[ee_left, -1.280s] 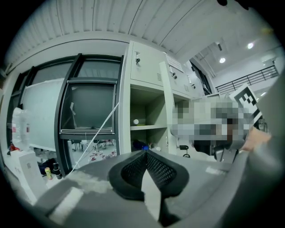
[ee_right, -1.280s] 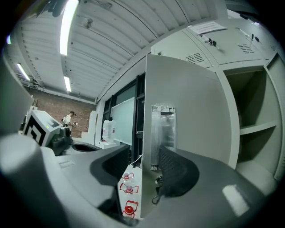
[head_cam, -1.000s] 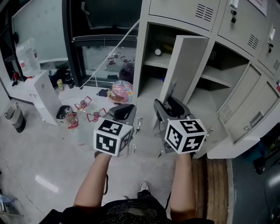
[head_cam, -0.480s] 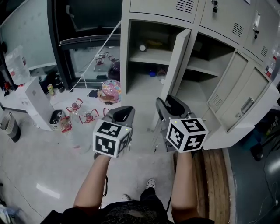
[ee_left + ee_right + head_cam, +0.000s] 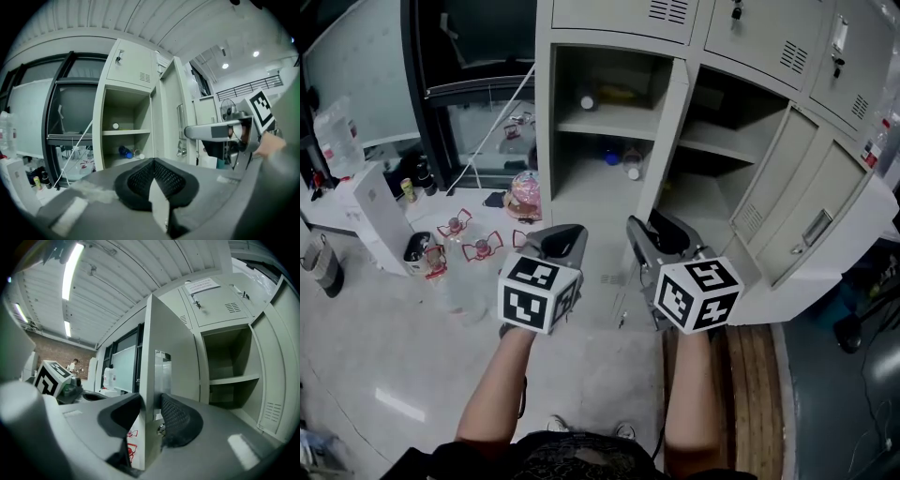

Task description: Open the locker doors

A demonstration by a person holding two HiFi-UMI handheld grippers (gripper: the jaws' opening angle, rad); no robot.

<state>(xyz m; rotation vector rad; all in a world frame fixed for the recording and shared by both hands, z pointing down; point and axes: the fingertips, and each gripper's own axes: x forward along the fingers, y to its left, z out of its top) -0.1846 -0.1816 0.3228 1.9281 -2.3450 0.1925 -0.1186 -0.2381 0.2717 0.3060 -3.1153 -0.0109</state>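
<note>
Grey locker door (image 5: 171, 343) sits pinched in the right tongs (image 5: 150, 401) (just closed further); left tongs (image 5: 153, 163) pressed together, empty.

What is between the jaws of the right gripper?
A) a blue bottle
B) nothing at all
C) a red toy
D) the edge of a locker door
D: the right gripper view shows the edge of the grey locker door standing between the jaws of the right gripper, which have just been closing on it.

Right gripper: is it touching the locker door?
Touching. The right gripper view shows the right gripper, jaws just closing, both pads pressed against the locker door edge between them.
</note>
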